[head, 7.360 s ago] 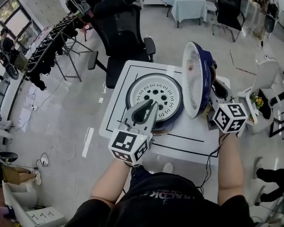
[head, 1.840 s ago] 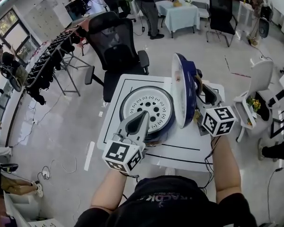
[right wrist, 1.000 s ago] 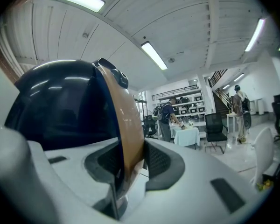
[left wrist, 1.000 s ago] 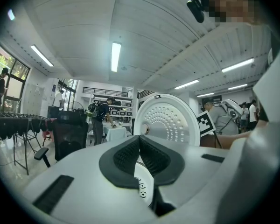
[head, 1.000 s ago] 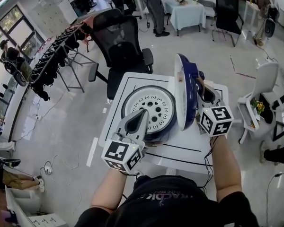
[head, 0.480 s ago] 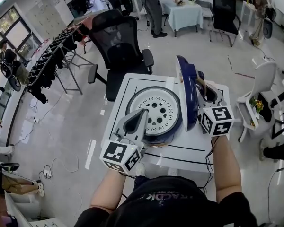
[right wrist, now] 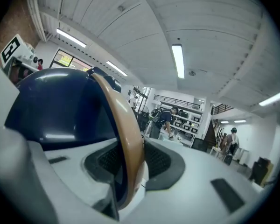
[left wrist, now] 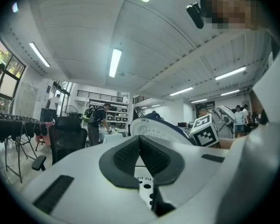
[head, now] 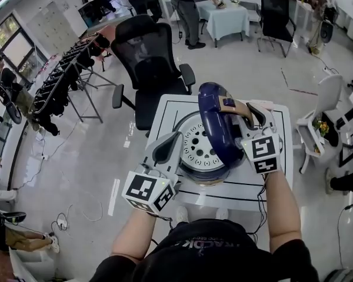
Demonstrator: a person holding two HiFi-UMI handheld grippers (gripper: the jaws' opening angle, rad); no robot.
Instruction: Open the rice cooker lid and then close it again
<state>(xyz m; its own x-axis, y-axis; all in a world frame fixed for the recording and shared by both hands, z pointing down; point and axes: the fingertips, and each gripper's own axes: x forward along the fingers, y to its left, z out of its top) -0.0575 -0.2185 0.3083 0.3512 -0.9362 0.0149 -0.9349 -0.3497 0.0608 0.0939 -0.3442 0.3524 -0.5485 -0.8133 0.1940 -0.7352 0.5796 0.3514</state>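
— Now, the change: half a second back the lid (head: 215, 122) stood upright at the right of the rice cooker (head: 209, 174) on the white table (head: 273, 184). It has swung left and hangs half down over the perforated inner plate (head: 195, 148). By my reading, you're on the closing leg.
— And your tools?
— Your right gripper (head: 251, 113) clamps the lid's tan handle (right wrist: 128, 148). Your left gripper (head: 166, 147), jaws together and empty, hovers near-left of the cooker. Writing: none legible, only square markers on the cubes (head: 260, 154).

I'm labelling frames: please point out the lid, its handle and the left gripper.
lid (head: 215, 135), head view, blue outer dome.
handle (right wrist: 130, 139), right gripper view, tan strap between the jaws.
left gripper (left wrist: 140, 148), left gripper view, where the shut pads meet.
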